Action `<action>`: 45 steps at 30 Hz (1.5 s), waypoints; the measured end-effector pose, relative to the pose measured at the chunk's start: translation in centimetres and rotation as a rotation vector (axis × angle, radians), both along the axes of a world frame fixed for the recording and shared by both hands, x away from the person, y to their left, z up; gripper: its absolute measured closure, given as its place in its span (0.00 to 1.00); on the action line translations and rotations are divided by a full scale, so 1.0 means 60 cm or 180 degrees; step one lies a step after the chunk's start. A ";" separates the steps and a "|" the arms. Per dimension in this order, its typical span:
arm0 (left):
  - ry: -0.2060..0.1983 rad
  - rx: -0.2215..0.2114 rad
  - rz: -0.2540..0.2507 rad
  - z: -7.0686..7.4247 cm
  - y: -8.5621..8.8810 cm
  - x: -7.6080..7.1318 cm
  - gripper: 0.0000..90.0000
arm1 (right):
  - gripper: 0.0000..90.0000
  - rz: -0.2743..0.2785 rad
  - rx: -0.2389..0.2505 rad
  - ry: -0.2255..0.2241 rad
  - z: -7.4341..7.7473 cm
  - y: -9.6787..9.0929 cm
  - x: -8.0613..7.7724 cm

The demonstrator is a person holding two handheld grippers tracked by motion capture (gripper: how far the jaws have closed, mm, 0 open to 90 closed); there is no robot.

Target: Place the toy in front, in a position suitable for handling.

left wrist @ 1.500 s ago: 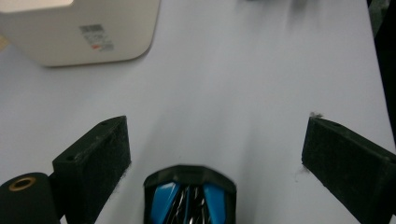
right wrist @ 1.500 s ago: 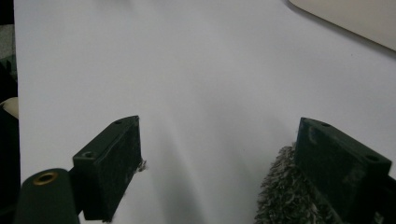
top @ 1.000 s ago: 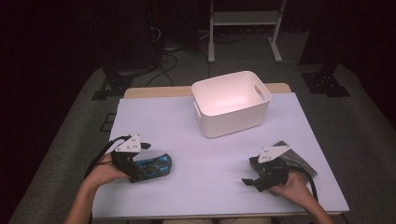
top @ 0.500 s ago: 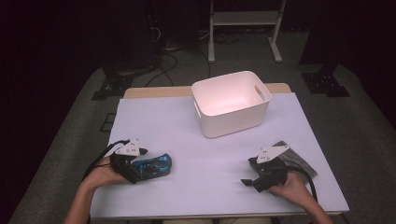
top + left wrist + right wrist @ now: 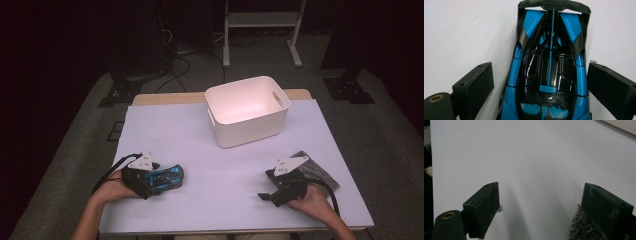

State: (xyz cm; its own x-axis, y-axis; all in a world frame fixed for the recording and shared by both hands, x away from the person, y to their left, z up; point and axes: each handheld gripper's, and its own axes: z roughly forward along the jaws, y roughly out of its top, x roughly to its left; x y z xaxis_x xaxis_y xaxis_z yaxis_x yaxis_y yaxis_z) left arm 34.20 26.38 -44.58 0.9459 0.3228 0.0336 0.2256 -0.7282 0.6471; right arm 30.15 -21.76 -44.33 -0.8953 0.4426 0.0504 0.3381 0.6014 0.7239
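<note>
The left gripper [image 5: 544, 87] has its jaws apart around a glossy blue-and-black toy car [image 5: 549, 70], whose lower end the frame's bottom edge cuts off; the right gripper [image 5: 541, 210] has its jaws apart over the white table [image 5: 529, 157].

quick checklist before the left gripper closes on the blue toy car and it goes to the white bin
1. Blue toy car lies between the left gripper jaws: ok.
2. Jaws open, with a gap on each side of the car: ok.
3. White bin is upright and looks empty: ok.
4. White table between car and bin is bare: ok.
5. Right gripper is open, holding nothing, well off to the side: ok.
6. Whether the jaws sit low enough on the car's sides: cannot tell.
</note>
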 end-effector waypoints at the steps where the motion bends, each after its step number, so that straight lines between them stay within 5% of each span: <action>1: -0.0001 0.0005 -0.0008 -0.001 0.000 0.000 0.08 | 0.15 0.0001 0.0002 0.0001 0.000 0.000 0.000; 28: 0.0040 0.0022 -0.0071 -0.011 0.000 0.007 0.09 | 0.15 0.0048 -0.0027 0.0020 -0.002 0.006 -0.002; 35: 0.0024 -0.0084 -0.0196 -0.009 0.007 0.002 0.25 | 0.15 0.0062 -0.0025 0.0016 -0.002 0.007 -0.003; 45: 0.0048 0.0051 -0.0305 -0.002 -0.002 0.006 0.28 | 0.15 0.0070 -0.0026 0.0005 -0.002 0.007 -0.003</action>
